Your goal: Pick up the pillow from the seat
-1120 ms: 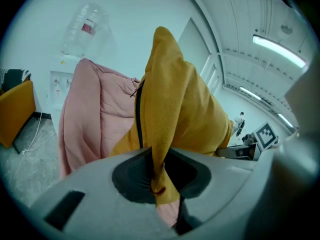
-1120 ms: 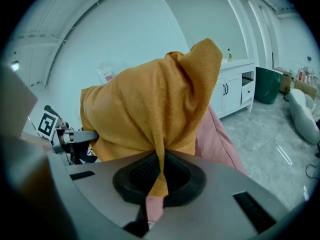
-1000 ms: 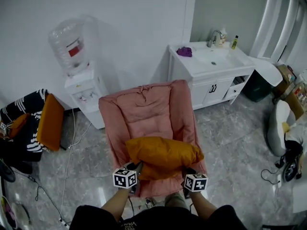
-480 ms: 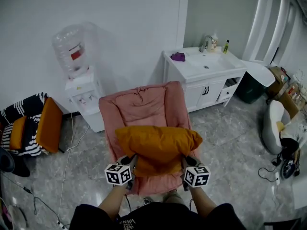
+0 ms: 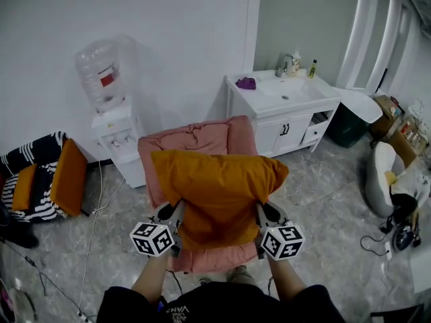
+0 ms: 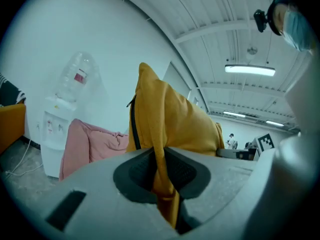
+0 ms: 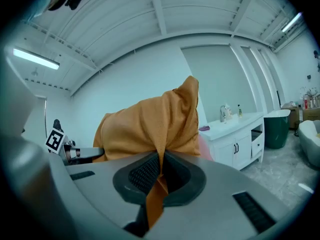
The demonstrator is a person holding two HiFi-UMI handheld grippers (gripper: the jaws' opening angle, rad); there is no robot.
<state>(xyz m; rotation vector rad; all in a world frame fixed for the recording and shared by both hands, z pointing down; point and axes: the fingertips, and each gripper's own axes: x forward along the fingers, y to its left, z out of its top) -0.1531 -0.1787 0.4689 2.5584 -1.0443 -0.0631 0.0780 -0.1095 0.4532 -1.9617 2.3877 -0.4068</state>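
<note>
nearest the person, the left gripper (image 5: 172, 212) pinches the lower left edge of the orange pillow (image 5: 219, 192), with a fold of fabric squeezed tight between its pads. the right gripper (image 5: 263, 212) nips the lower right edge the same way, its jaws almost together on the cloth. the pillow hangs upright between the two grippers, held in the air in front of the pink chair (image 5: 195, 135), and it hides most of the seat and backrest. just behind the chair on the left, a water dispenser (image 5: 113, 128) with a clear bottle on top stands against the white wall. to the right, a white sink cabinet (image 5: 286, 116) has a purple cloth (image 5: 246, 83) lying beside its basin. at the far left sits a striped chair (image 5: 37, 155) with an orange cushion (image 5: 69, 177).
</note>
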